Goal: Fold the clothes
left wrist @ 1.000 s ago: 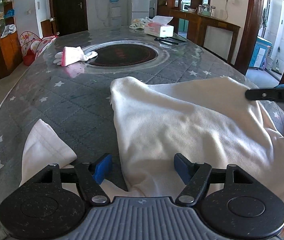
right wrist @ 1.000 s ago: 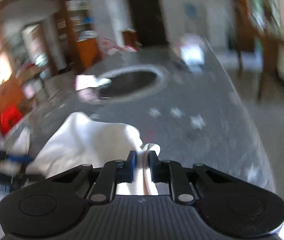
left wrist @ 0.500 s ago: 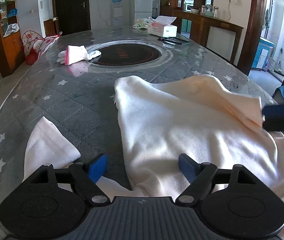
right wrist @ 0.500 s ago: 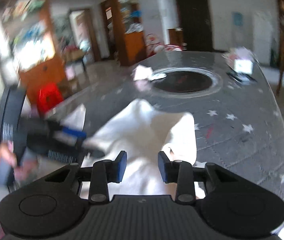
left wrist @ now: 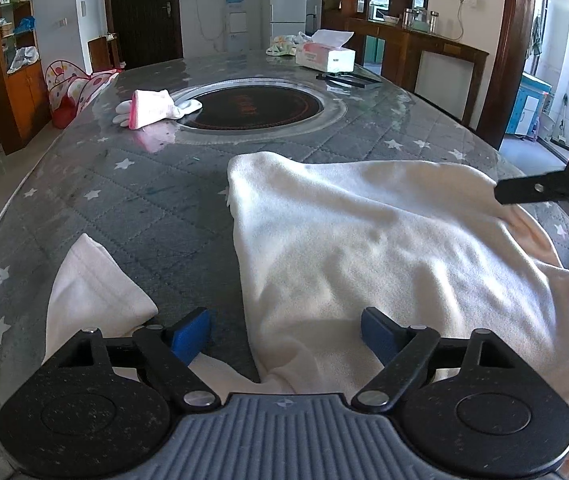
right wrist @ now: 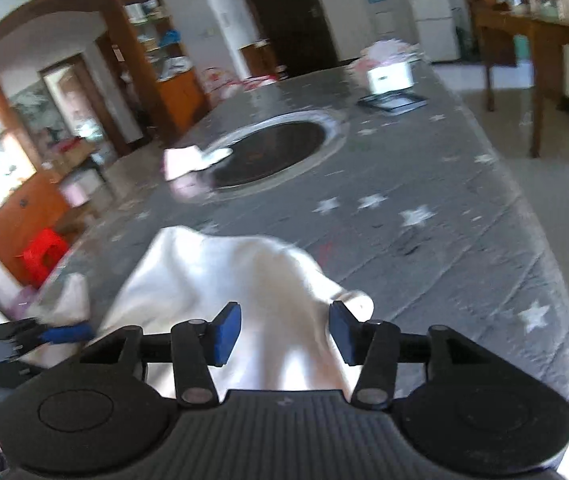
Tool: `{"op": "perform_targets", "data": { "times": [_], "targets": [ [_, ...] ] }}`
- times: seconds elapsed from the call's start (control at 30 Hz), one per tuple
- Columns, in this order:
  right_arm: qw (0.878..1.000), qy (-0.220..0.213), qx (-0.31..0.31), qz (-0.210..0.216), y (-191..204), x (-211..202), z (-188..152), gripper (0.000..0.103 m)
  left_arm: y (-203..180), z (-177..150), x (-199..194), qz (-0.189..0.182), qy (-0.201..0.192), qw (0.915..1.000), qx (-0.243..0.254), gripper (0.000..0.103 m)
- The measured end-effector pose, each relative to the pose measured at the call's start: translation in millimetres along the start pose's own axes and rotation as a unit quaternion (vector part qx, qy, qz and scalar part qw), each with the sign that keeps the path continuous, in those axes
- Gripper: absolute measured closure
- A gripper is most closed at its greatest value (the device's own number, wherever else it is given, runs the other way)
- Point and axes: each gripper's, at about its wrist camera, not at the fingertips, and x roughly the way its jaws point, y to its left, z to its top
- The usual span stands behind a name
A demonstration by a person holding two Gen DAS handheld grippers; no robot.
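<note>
The right gripper [right wrist: 284, 330] has just been opening – its pads, which pinched a fold of the white garment [left wrist: 384, 248] a second ago, now stand apart over the cloth – while the left gripper [left wrist: 284, 334] hangs spread wide above the near edge, so the fold lies released on the table [left wrist: 132, 200].

Long table [left wrist: 132, 204] with a grey quilted, star-patterned cover and a round dark inset [left wrist: 252, 108]. Lying on it: a white garment [left wrist: 384, 248], a white-and-pink glove [left wrist: 152, 106] touching the inset's rim, a tissue box [left wrist: 326, 58], a flat dark item [left wrist: 346, 79].
</note>
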Motion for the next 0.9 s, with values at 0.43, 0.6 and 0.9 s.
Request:
{"op": "perform_targets", "data": {
  "times": [0.43, 0.6, 0.9],
  "targets": [
    [0.993, 0.011, 0.117, 0.031, -37.3, 29.5, 5.2, 0.087, 0.2, -0.8, 0.2, 0.002, -0.001, 1.0, 0.0, 0.015],
    [0.994, -0.053, -0.092, 0.017, 25.2, -0.4, -9.0, 0.088, 0.5, -0.8, 0.3, 0.002, -0.001, 1.0, 0.0, 0.015],
    [0.958, -0.033, -0.277, 0.068, 87.3, -26.3, -42.3, 0.068, 1.1, -0.5, 0.1, 0.001, -0.001, 1.0, 0.0, 0.015]
  ]
}}
